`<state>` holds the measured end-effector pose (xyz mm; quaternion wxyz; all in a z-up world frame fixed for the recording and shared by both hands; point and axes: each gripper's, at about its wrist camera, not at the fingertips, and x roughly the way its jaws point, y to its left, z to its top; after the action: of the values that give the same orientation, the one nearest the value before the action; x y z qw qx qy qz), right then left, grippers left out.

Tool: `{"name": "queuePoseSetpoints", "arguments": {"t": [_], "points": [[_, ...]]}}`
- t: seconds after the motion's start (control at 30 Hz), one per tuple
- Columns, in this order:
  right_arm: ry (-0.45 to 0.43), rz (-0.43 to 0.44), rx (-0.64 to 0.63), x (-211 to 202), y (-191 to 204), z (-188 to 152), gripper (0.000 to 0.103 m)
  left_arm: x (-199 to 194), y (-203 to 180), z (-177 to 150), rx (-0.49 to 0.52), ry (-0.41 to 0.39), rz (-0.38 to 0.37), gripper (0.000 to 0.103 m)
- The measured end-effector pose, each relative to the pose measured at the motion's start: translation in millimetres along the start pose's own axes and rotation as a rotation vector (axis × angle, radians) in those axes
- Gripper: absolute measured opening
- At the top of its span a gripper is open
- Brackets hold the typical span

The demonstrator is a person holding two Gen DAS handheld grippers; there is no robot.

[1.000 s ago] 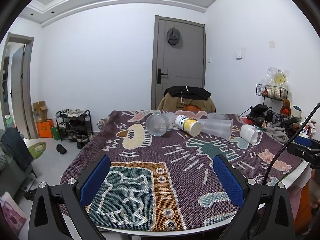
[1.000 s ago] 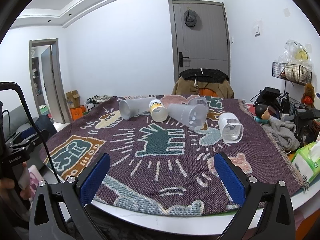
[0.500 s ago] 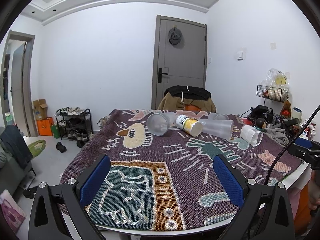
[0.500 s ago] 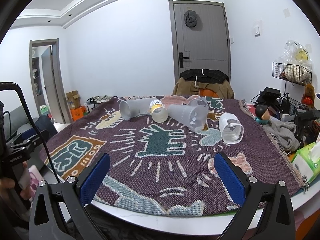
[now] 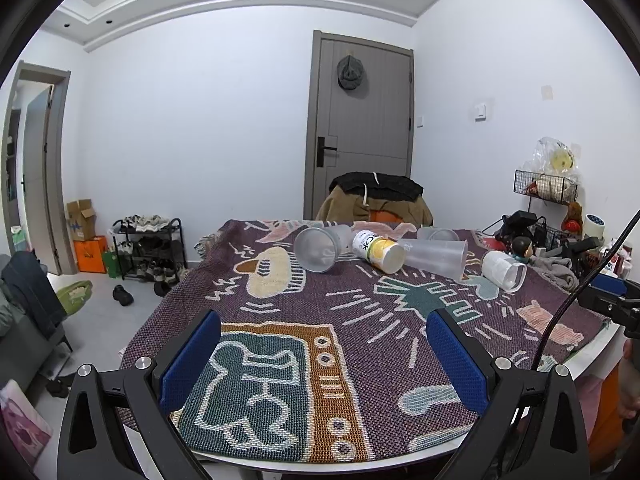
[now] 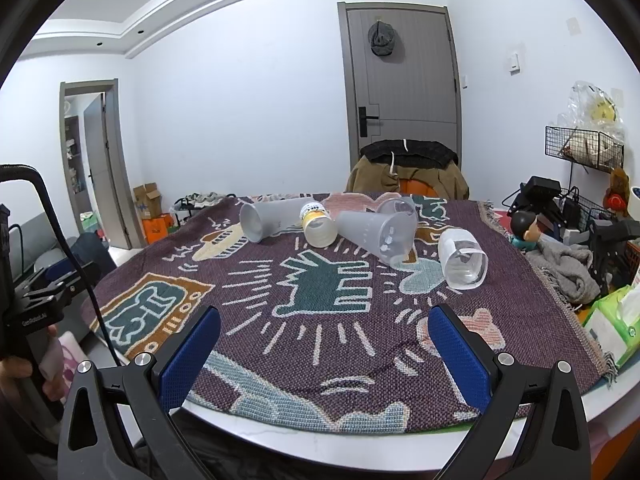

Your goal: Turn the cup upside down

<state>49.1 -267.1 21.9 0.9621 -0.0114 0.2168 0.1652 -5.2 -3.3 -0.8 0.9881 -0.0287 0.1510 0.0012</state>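
Observation:
Several cups lie on their sides at the far part of the patterned cloth (image 6: 328, 280): a frosted cup (image 6: 268, 220) at left, a yellow-and-white cup (image 6: 318, 226), a large frosted cup (image 6: 378, 234) and a small clear cup (image 6: 462, 258) at right. They also show in the left wrist view: frosted cup (image 5: 320, 246), yellow-and-white cup (image 5: 378, 250), large cup (image 5: 438, 256), small cup (image 5: 502, 270). My left gripper (image 5: 322, 354) is open and empty over the near left of the cloth. My right gripper (image 6: 324, 354) is open and empty above the table's near edge.
A chair with a jacket (image 6: 408, 168) stands behind the table. Clutter lies at the right: a grey cloth (image 6: 568, 268), a tissue pack (image 6: 616, 324), a figurine (image 6: 528, 226), a wire basket (image 6: 584, 146). A shoe rack (image 5: 148, 246) stands at left on the floor.
Both grippers have crept slightly forward and the views have shifted a little. The cups have not moved.

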Motion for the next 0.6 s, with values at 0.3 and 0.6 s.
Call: {"name": "queuePoseSetpoints", "arguments": {"t": [0.3, 0.6], "points": [[0.012, 0.008, 0.002, 3.6, -0.4, -0.1, 0.103, 2.5, 3.4, -1.0, -0.012, 0.009, 0.001, 0.103], [0.015, 0.005, 0.001, 5.1, -1.9, -0.1, 0.103, 6.6, 5.9, 0.0, -0.017, 0.023, 0.008, 0.103]]}}
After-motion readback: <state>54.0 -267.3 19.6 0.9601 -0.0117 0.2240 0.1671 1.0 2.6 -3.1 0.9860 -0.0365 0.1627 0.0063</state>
